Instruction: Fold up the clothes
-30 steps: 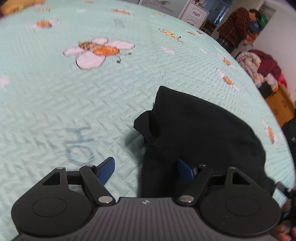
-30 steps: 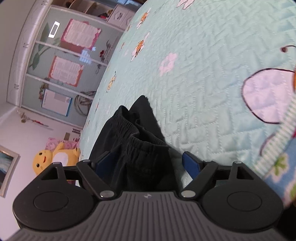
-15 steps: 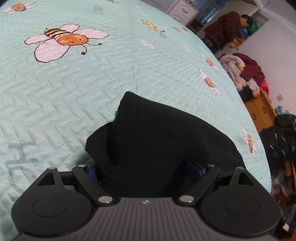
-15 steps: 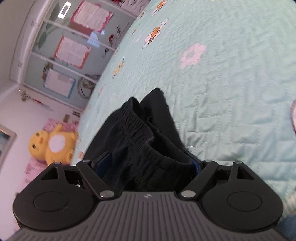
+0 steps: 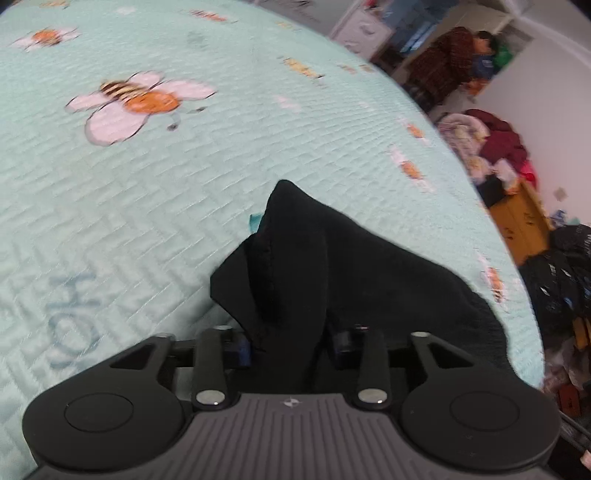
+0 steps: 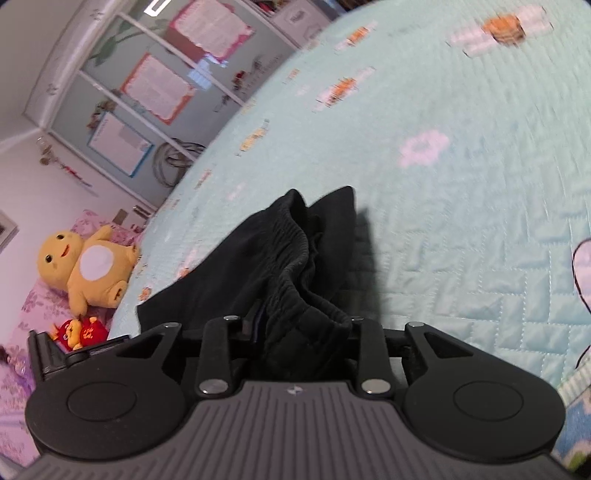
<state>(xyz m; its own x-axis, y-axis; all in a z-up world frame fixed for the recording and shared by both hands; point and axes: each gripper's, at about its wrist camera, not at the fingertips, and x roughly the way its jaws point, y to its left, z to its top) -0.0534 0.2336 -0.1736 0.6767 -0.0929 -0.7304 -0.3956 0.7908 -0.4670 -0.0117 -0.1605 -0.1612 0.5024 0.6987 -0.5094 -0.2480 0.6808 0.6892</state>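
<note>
Black cloth (image 5: 332, 266) hides most of both claws' fingertips; the bedspread (image 5: 147, 184) print is blurred, and the paper (image 6: 210, 22) unreadable.

A black garment (image 5: 332, 266) with a ribbed elastic waistband (image 6: 291, 258) lies bunched on the mint quilt.

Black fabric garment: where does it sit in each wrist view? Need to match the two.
Left wrist: the black fabric garment fills lower centre, pinched in the left hand-held gripper.
Right wrist: lower centre, its ribbed waistband bunched in the right hand-held gripper.
Shared landmark: the mint-green quilted bedspread with bee prints.
</note>
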